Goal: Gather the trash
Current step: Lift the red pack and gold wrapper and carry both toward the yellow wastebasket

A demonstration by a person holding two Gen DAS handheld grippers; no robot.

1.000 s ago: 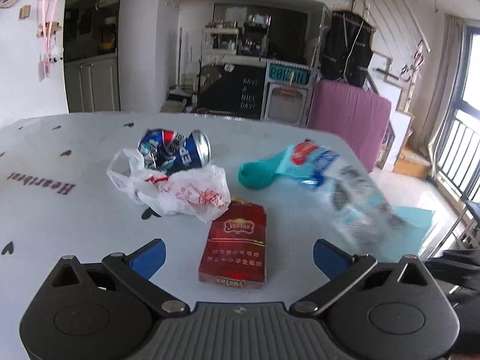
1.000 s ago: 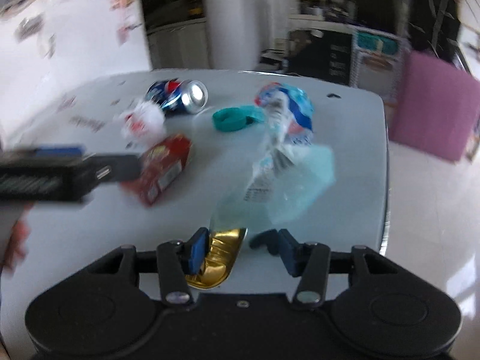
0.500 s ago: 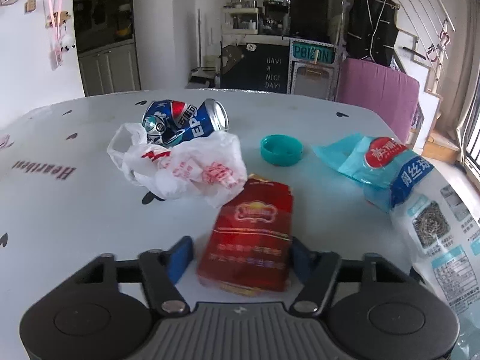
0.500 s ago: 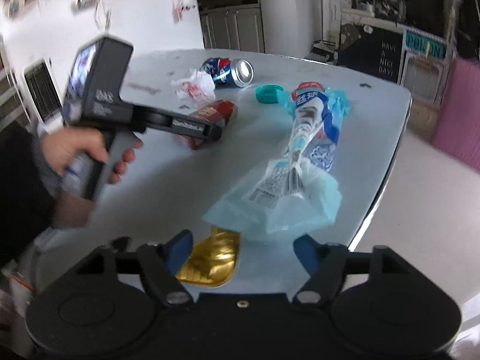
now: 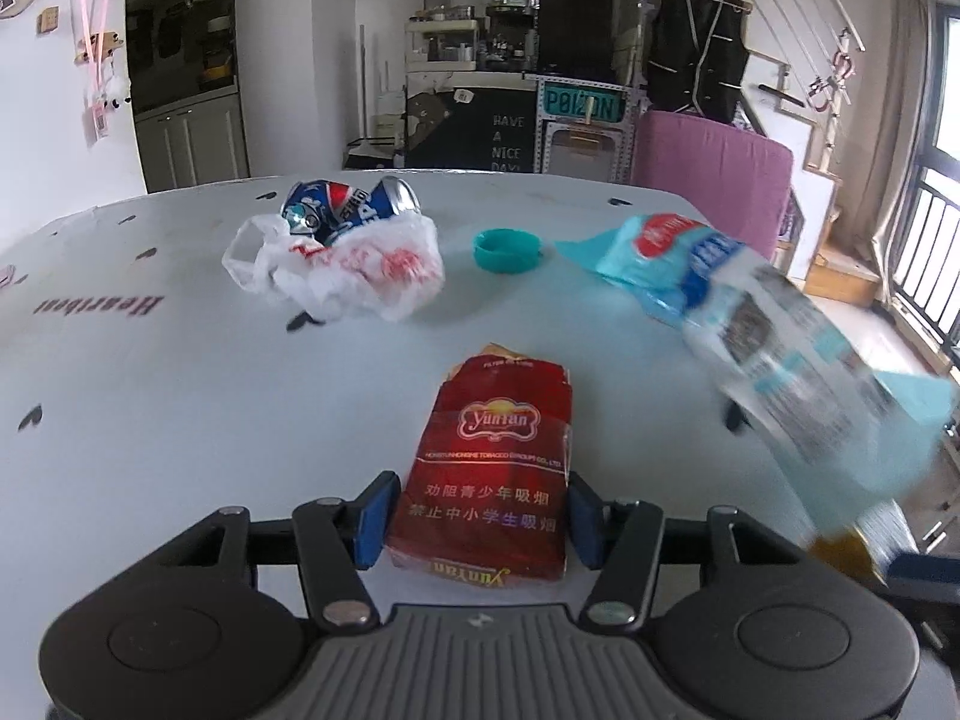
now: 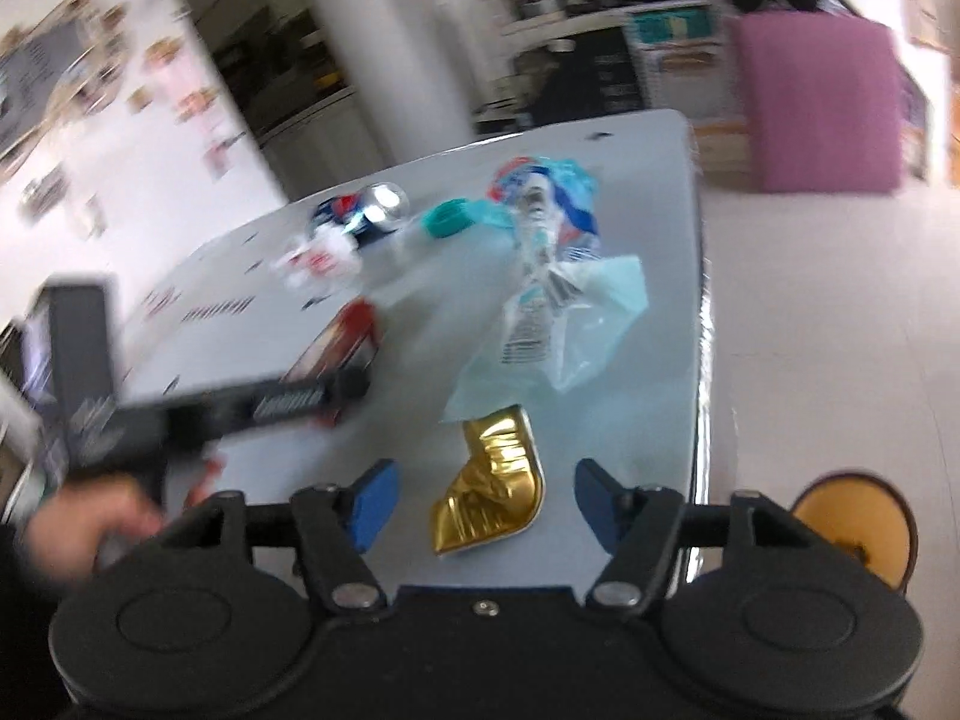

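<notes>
Your left gripper (image 5: 477,525) is clamped on the near end of the red cigarette pack (image 5: 489,480), both blue pads flat against its sides; the pack lies on the white table (image 5: 180,408) pointing away from you. Your right gripper (image 6: 483,498) sits half open and its jaws have just been closing in, but the pads touch nothing: the crumpled gold foil wrapper (image 6: 489,492) lies between them with clear gaps on both sides, close to the table's right edge. Just past the foil, the long clear-and-teal plastic package (image 6: 552,300) runs away along that right edge; it is motion-blurred in both views. Your left hand (image 6: 78,528) shows blurred at the left of the right wrist view, gripping its tool. Further back, mid-table, a teal bottle cap (image 5: 507,249) sits apart from the rest. Left of it, a crumpled white plastic bag (image 5: 342,276) with red print. Touching the bag's far side, a dented blue Pepsi can (image 5: 354,210) on its side, near the far edge.
</notes>
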